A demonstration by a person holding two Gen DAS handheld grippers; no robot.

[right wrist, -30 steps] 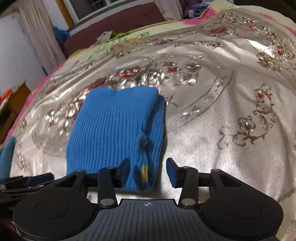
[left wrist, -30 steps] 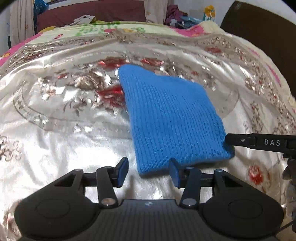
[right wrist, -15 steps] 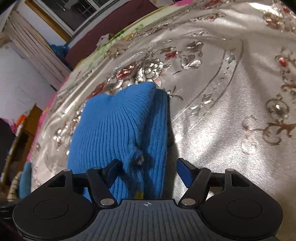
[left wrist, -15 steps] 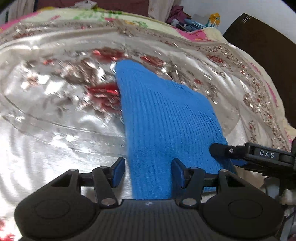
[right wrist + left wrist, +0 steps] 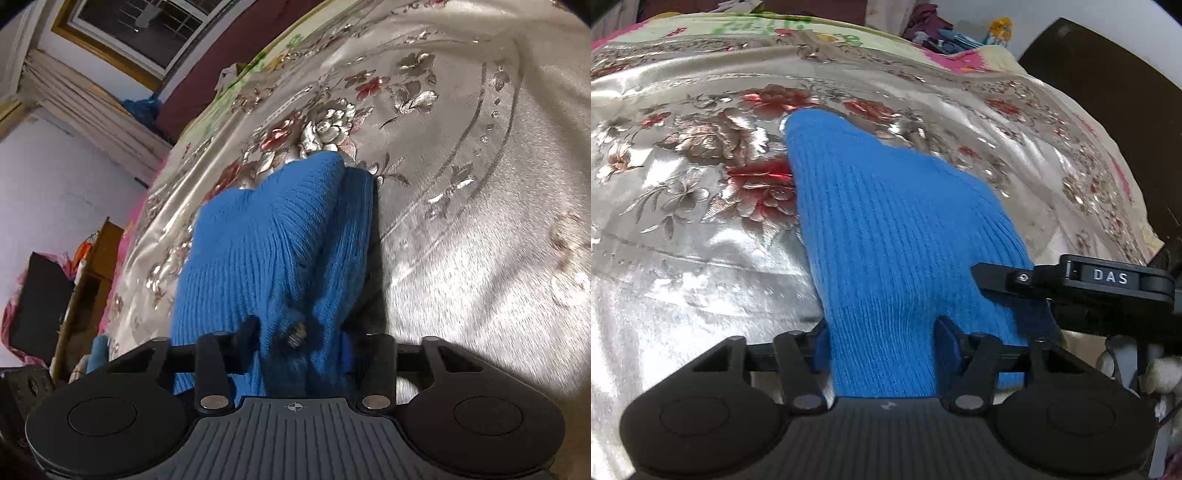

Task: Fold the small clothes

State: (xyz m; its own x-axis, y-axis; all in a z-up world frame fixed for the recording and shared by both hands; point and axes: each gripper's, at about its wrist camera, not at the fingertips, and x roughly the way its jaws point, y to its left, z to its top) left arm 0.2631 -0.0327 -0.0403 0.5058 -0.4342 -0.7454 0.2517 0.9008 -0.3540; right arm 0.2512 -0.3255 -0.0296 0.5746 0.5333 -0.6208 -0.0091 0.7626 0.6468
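Note:
A blue ribbed knit garment (image 5: 894, 229) lies folded lengthwise on a shiny floral bedspread (image 5: 683, 258). Its near end fills the gap of my left gripper (image 5: 882, 343), whose jaws are closing with both pads against the cloth. In the right wrist view the same garment (image 5: 258, 240) bunches between the fingers of my right gripper (image 5: 304, 336). Those jaws are closing too and press on the puckered cloth, next to a small metal button (image 5: 295, 332). In the left wrist view the right gripper (image 5: 997, 291) sits on the garment's right edge.
The bedspread (image 5: 480, 258) spreads wide on the right of the garment. A dark wooden board (image 5: 1108, 92) stands at the far right, with piled clothes (image 5: 934, 33) at the bed's far end. A wooden cabinet (image 5: 96, 266) and a window (image 5: 129, 33) are to the left.
Both grippers moved forward and down onto the garment's near end. The right jaws opened wide, then closed on the cloth. The cloth now fills the left gripper's gap.

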